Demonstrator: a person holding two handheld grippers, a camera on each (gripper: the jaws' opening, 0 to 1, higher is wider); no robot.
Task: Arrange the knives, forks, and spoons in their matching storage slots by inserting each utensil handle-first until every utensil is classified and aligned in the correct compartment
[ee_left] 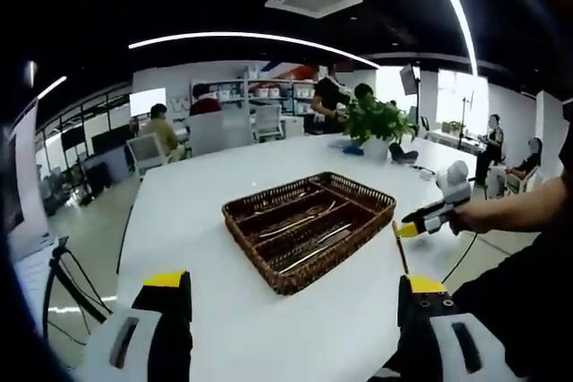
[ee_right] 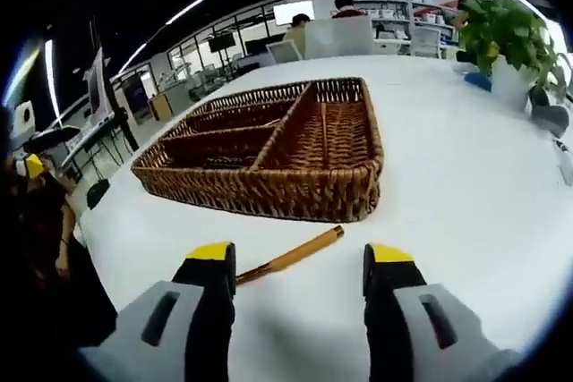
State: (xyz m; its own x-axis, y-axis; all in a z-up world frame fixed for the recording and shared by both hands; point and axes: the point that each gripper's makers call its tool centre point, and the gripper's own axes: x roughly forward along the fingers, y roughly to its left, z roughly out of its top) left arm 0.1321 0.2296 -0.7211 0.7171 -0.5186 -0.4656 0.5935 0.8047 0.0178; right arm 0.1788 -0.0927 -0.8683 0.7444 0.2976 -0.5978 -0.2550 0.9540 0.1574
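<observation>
A brown wicker basket (ee_left: 252, 248) with several slots stands mid-table on the white table (ee_left: 197, 212). Several long utensils (ee_left: 300, 224) lie in its slots. My left gripper (ee_left: 293, 291) is open and empty, hanging short of the basket's near corner. To the right of the basket, my right gripper (ee_left: 409, 228) is held low over a wooden-handled utensil (ee_left: 400, 252) lying on the table. In the right gripper view that utensil (ee_right: 295, 255) lies slantwise in front of the basket wall (ee_right: 260, 194). It sits between the open jaws of my right gripper (ee_right: 300, 261), its lower end hidden behind the left jaw.
A potted plant (ee_left: 376, 123) (ee_right: 506, 38) stands at the table's far side, with a dark object (ee_right: 548, 115) beside it. People sit at desks and chairs behind. The table's edge drops off at the left (ee_left: 125, 248).
</observation>
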